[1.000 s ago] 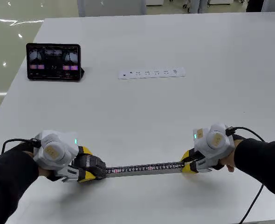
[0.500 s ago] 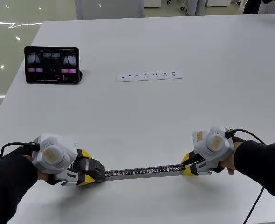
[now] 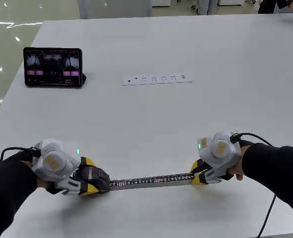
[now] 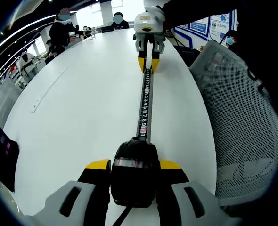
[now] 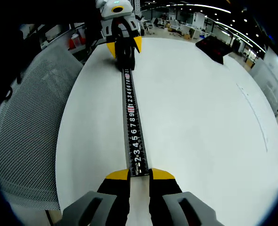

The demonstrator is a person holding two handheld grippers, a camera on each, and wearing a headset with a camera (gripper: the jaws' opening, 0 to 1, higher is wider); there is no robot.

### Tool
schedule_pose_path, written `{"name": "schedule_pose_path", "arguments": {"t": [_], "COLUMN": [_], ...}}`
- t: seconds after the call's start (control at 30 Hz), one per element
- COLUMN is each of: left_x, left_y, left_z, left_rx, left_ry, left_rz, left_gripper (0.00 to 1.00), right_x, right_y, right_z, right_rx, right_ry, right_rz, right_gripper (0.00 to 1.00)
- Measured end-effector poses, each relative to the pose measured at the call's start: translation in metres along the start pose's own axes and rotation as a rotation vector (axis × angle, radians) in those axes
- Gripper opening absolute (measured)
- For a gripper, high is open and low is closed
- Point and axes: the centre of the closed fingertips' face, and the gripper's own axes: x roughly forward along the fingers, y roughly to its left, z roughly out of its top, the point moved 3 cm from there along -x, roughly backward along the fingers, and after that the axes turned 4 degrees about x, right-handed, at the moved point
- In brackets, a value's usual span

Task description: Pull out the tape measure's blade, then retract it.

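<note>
The black tape measure case [image 3: 100,178] [image 4: 134,181] sits low over the white table [image 3: 151,124] near its front edge, and my left gripper [image 3: 93,176] [image 4: 134,165] is shut on it. Its numbered blade [image 3: 151,180] [image 4: 145,101] [image 5: 132,127] runs straight out to the right, just above the tabletop. My right gripper [image 3: 194,174] [image 5: 139,174] is shut on the blade's free end. Each gripper faces the other along the blade: the right gripper [image 4: 148,59] appears in the left gripper view, and the left gripper [image 5: 124,44] in the right gripper view.
A tablet [image 3: 52,67] with a lit screen stands at the far left of the table. A white power strip [image 3: 156,79] lies flat in the middle. A cable [image 3: 265,218] trails off the front edge by my right arm. A mesh chair [image 4: 242,117] [image 5: 30,117] is beside the table.
The head camera has shifted a little. The right gripper has edged slightly toward the left one. Both grips are the same.
</note>
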Motion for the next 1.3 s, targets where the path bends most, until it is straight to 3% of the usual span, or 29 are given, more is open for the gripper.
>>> {"name": "schedule_pose_path", "arguments": {"t": [0.3,0.6,0.77,1.0,1.2,1.3], "left_x": [0.001,-0.001,-0.006,-0.015,-0.018,-0.02], "left_y": [0.0,-0.004,-0.003,-0.003,-0.007,-0.008], "left_z": [-0.002,0.003,0.006,0.011,0.011,0.012], "left_rx": [0.004,0.011,0.004,-0.012,-0.027,-0.047], "left_ry": [0.026,0.056,0.05,0.035,0.037,0.037], "left_rz": [-0.019,-0.035,-0.047,-0.057,-0.059,-0.056], "left_gripper": [0.33,0.33,0.33,0.34,0.45,0.57], "right_x": [-0.001,-0.001,-0.002,-0.008,-0.013,-0.014], "right_y": [-0.001,0.001,0.001,0.001,0.001,0.001], "right_z": [0.0,0.0,-0.001,0.0,0.005,0.005], "right_rx": [0.006,-0.034,-0.028,-0.029,-0.016,-0.015], "right_ry": [0.015,0.035,0.05,0.048,0.028,0.027], "right_rz": [0.016,0.007,0.0,-0.003,-0.008,-0.013], "right_gripper": [0.12,0.12,0.2,0.22,0.28,0.3]}}
